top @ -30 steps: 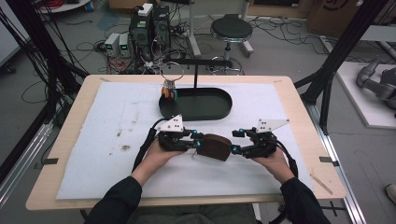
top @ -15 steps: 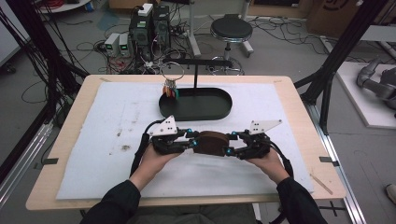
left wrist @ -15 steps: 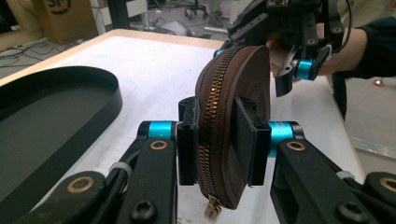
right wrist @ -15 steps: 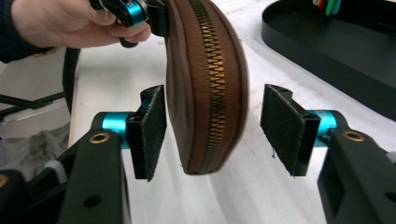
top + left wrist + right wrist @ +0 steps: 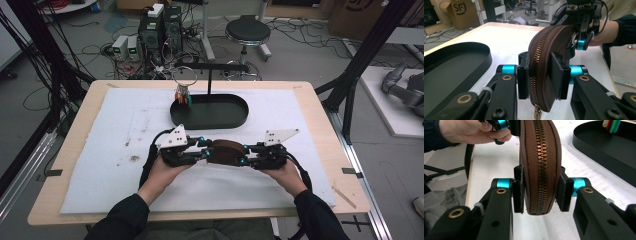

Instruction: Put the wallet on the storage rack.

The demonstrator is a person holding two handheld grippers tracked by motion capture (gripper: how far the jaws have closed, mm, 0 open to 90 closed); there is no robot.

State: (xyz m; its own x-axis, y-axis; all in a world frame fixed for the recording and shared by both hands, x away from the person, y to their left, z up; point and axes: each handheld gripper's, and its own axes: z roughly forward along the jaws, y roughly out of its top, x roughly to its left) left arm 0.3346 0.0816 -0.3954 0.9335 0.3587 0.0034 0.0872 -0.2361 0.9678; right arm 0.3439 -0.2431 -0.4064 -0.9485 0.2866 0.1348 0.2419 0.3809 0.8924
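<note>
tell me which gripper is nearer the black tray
Left. The left gripper sits just in front of the tray, near its left half; the right gripper is slightly farther back toward the person. Both clamp the brown pouch.

Dark sleeves are worn. Black jaws with cyan pivots and brass rivets are seen on the left gripper (image 5: 540, 76) and right gripper (image 5: 540, 192).

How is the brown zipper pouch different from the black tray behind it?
The brown pouch is small and round with a brass zipper along its edge; the black tray is a long oval with a low wall. The pouch is held on edge between the left tongs and the right tongs; the tray lies flat on the white mat, untouched. The pouch is zipped shut; the tray is open-topped.
</note>
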